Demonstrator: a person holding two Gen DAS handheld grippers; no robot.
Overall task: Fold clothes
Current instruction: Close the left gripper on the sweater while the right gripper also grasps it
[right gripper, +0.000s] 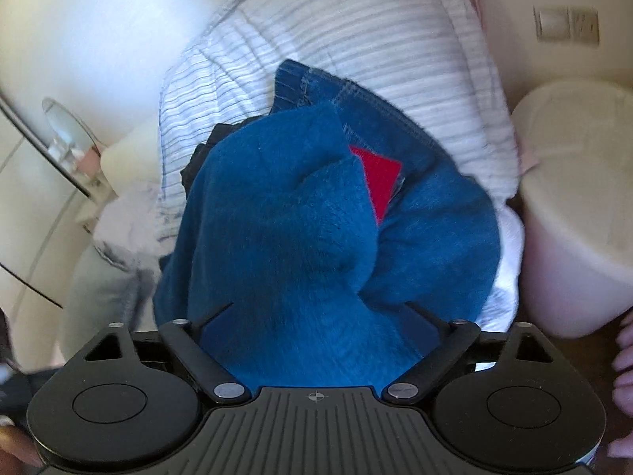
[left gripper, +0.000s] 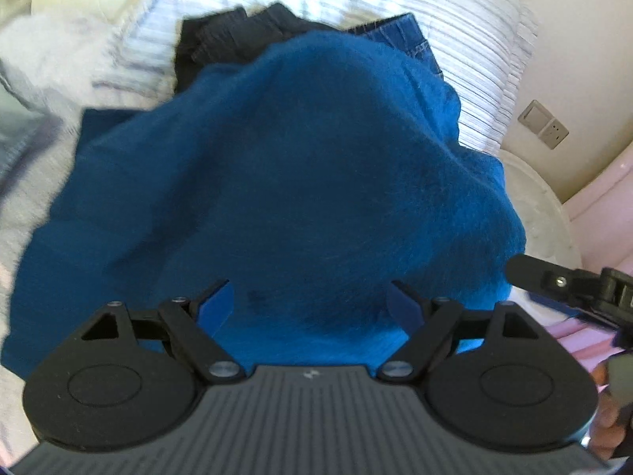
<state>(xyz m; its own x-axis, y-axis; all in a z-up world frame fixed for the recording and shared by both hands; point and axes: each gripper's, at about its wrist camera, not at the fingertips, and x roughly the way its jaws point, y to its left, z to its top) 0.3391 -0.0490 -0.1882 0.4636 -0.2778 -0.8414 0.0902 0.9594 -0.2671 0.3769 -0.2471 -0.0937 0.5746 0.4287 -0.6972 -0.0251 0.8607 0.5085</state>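
Note:
A fuzzy blue sweater [left gripper: 285, 182] fills the middle of the left wrist view, bunched on top of other clothes. My left gripper [left gripper: 312, 304] is open, its blue pads [left gripper: 215, 308] spread wide with the sweater's fabric lying between them. In the right wrist view the same blue sweater [right gripper: 285, 237] is bunched, with a red patch [right gripper: 379, 182] in a fold. My right gripper [right gripper: 320, 316] is open, the fabric bulging between its spread fingers. The right gripper's finger [left gripper: 554, 277] shows at the right edge of the left wrist view.
Blue jeans [right gripper: 356, 95] and a black garment [left gripper: 221, 39] lie behind the sweater on a white striped pillow [left gripper: 435, 19]. A white round stool [right gripper: 577, 198] stands to the right. A wall switch [left gripper: 542, 124] is on the cream wall. A glass side table [right gripper: 67, 138] is at left.

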